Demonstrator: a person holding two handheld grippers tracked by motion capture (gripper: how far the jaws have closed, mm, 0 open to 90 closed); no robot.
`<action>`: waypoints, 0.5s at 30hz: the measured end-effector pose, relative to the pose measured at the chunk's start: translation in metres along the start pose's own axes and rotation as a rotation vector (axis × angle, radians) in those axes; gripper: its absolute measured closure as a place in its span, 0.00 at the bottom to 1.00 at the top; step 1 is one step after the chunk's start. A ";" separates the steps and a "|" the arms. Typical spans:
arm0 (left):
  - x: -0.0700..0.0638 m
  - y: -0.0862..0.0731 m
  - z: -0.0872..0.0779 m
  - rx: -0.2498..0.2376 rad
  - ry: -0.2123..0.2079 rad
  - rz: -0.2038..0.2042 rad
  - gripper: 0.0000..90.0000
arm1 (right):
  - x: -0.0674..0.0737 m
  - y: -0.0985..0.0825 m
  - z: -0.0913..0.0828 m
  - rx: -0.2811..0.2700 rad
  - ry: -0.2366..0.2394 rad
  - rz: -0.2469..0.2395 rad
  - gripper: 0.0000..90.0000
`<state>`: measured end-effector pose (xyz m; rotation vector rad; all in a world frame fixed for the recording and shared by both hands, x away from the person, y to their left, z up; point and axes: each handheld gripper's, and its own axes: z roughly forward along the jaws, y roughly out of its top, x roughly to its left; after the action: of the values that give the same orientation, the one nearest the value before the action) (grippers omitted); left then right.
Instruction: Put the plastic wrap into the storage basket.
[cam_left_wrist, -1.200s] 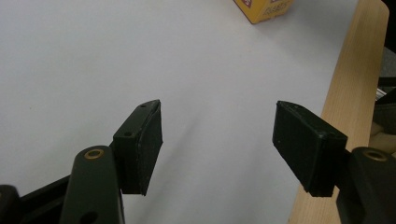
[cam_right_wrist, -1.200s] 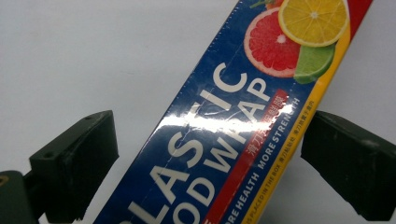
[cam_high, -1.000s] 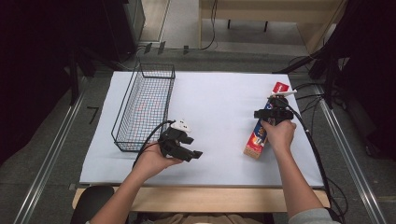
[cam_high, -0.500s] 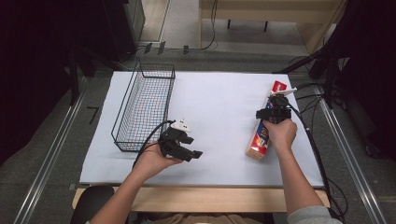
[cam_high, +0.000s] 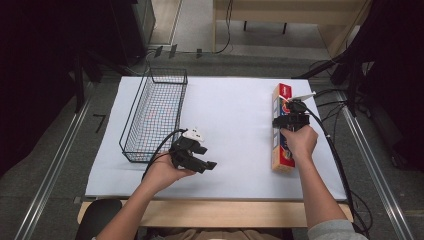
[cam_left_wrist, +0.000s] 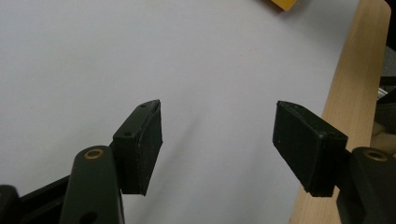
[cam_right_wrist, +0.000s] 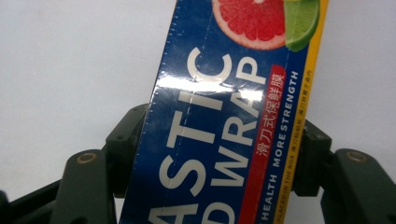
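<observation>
Slippage is my worry: the plastic wrap box (cam_right_wrist: 224, 121) is long, and pinched off-centre it could swing or twist free if lifted. My right gripper (cam_high: 291, 121) has its jaws pressed against the box's long sides, at the desk's (cam_high: 235, 105) right. My left gripper (cam_left_wrist: 219, 140) hovers spread wide, empty, near the wire basket (cam_high: 155, 112).

Table seen from above, with a basket to the left and a box to the right.

A wire basket (cam_high: 156, 114) sits on the left part of the table (cam_high: 230, 105), running from near the far edge toward the front. The left gripper (cam_high: 196, 159) is just in front of the basket's near right corner, over bare table. Well apart, on the right, a plastic wrap box (cam_high: 282, 131) lies lengthwise front to back, with the right gripper (cam_high: 291, 120) on its middle, jaws on either side.
</observation>
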<state>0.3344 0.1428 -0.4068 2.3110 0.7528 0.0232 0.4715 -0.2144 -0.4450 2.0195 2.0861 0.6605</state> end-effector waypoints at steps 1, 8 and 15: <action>0.000 0.000 0.000 0.001 0.001 -0.001 0.37 | 0.001 0.000 0.000 -0.002 -0.001 -0.014 0.42; 0.000 0.000 0.000 0.002 0.001 0.001 0.37 | 0.008 -0.001 0.000 0.006 -0.014 -0.072 0.46; 0.001 0.000 0.000 -0.001 -0.002 -0.001 0.37 | 0.012 0.002 -0.008 0.016 0.005 -0.116 0.47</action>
<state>0.3348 0.1434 -0.4070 2.3093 0.7533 0.0206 0.4688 -0.2040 -0.4346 1.8896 2.1978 0.6314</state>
